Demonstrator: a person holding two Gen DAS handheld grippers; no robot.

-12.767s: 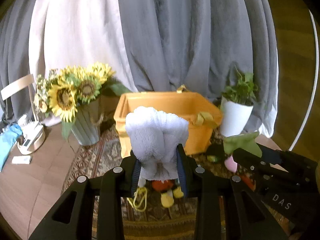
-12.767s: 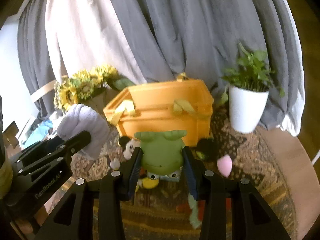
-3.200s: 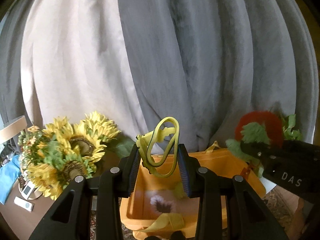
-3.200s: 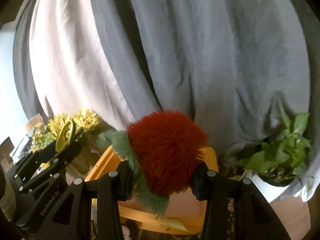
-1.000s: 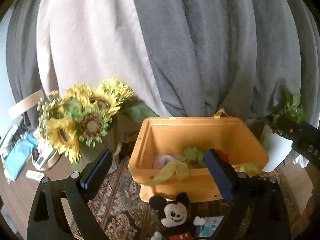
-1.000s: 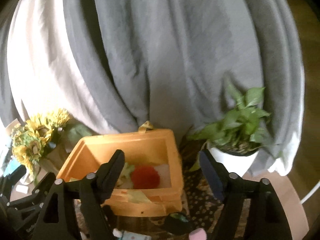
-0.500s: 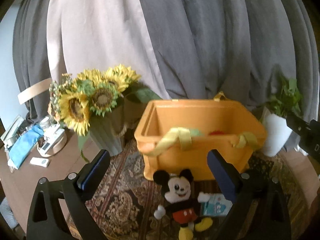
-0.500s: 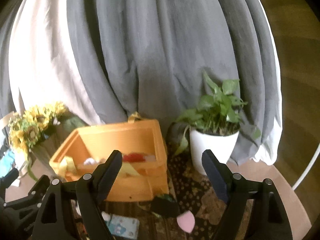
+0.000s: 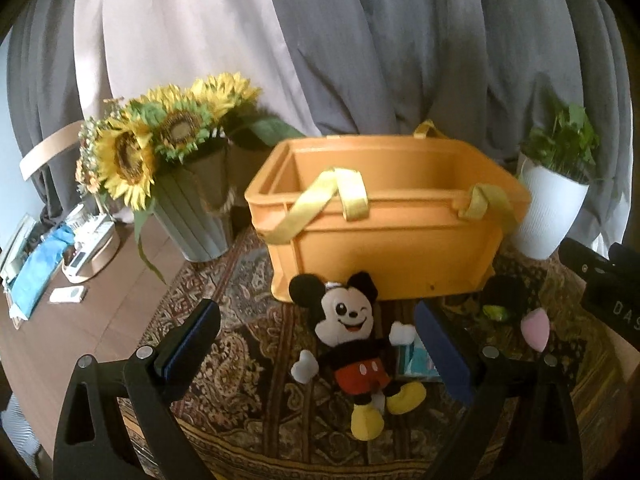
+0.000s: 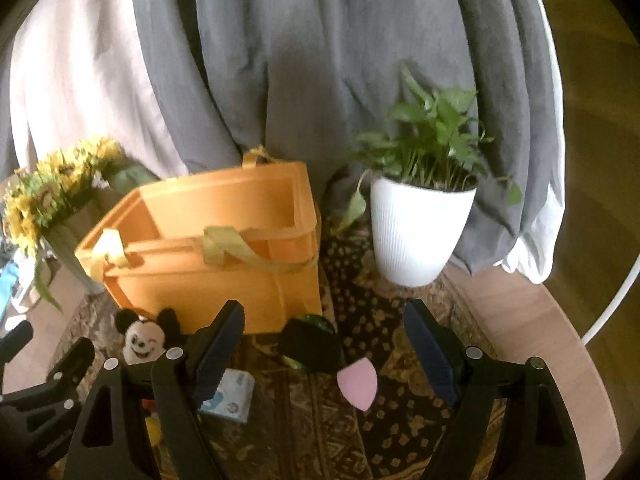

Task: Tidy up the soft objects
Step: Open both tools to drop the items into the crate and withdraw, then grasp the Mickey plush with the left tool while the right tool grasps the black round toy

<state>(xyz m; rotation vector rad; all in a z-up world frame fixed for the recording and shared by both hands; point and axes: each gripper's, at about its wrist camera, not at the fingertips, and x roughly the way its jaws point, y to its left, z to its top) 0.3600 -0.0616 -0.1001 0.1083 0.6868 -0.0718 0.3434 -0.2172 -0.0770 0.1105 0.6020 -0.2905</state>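
Grey and pale curtains [image 9: 360, 40] hang behind a round wooden counter [image 9: 80, 320] spread with a patterned rug [image 9: 248, 344]. An orange basket [image 9: 384, 248] with yellow fabric handles [image 9: 320, 200] stands at the back of the rug, its contents hidden from this angle. A grey vase of sunflowers [image 9: 160, 148] sits just beside the basket toward the counter's left edge, and a white pot holding a green plant [image 10: 420, 224] stands near the basket toward the right edge.

Both tools hover low over the rug's near side, each spread wide with nothing between its fingers: the left tool [image 9: 320, 352] frames a Mickey Mouse plush [image 9: 356, 344], and the right tool [image 10: 324, 348] frames a pink teardrop sponge [image 10: 357, 385].

The plush lies face up on the rug with its ears touching the basket's front wall. A small light-blue packet [image 10: 230, 394] lies just beside the plush's right side. A dark, round soft object [image 10: 310, 344] with a green patch rests at the basket's front right corner; what it is cannot be told. The pink sponge lies just in front of it. A blue cloth [image 9: 32, 268] and small white devices [image 9: 86, 252] clutter the counter's left edge.
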